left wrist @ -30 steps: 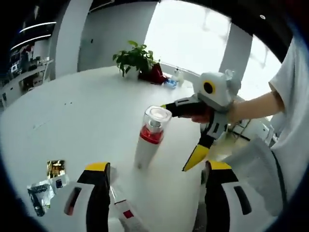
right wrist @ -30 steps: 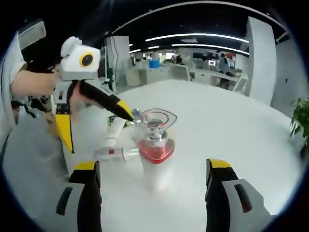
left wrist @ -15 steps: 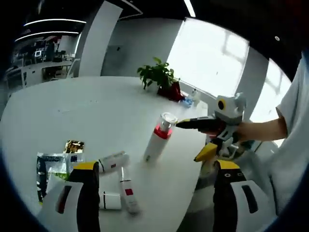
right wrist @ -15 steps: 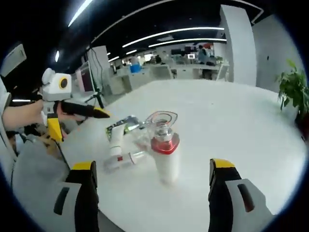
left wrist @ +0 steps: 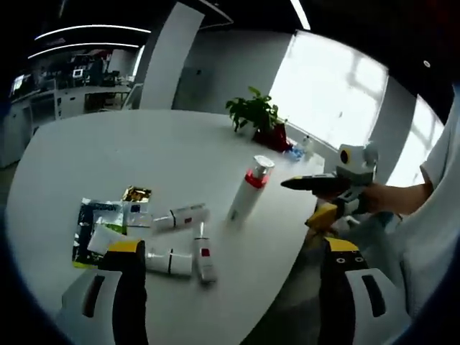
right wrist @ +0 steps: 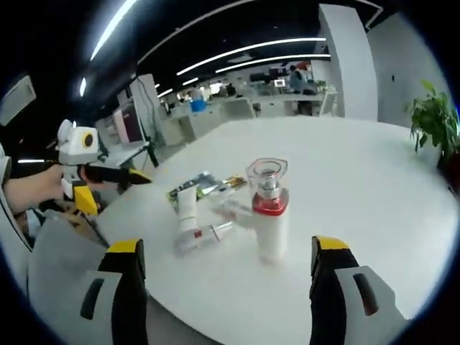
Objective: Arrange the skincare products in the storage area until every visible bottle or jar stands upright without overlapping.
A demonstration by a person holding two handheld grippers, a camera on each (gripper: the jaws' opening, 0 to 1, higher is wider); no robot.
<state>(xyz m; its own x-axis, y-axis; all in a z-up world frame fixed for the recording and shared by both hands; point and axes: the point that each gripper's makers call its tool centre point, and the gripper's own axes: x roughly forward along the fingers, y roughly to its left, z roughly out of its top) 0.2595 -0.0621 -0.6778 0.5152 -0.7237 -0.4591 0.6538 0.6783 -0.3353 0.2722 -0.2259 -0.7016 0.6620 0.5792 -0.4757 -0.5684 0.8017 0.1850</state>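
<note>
- In the left gripper view, the left gripper (left wrist: pixel 233 287) rises from the bottom with its jaws spread wide and nothing between them, held over the near edge of the white table (left wrist: pixel 108 154)
- Just beyond its left jaw lie the fallen products: a white tube (left wrist: pixel 170 262) on its side, a slim tube (left wrist: pixel 204 252) with a red label beside it, and another tube (left wrist: pixel 182 216) lying a little farther on, at an angle
- To the left of these tubes sit flat sachets (left wrist: pixel 97 223), one with a gold foil face, with a white tube end resting on them
- Farther on, apart from the lying tubes, the pump bottle (left wrist: pixel 248 190) stands with its clear cap and red collar on top; it looks tilted in this view, which may be the lens
- To the right of the bottle, off the table edge, the right gripper (left wrist: pixel 323 201) is held by a hand; its dark and yellow jaws are apart and hold nothing
- At the far side of the table stands a plant (left wrist: pixel 253 113), with small items beside it that are too small to tell
- In the right gripper view, the right gripper (right wrist: pixel 226 287) has its jaws spread wide and empty
- Ahead of it the bottle (right wrist: pixel 271 212) stands upright, with the lying tubes (right wrist: pixel 198 230) to its left and the sachets (right wrist: pixel 205 185) behind them
- At the left edge the left gripper (right wrist: pixel 108 183) is seen in a hand, its jaws apart
</note>
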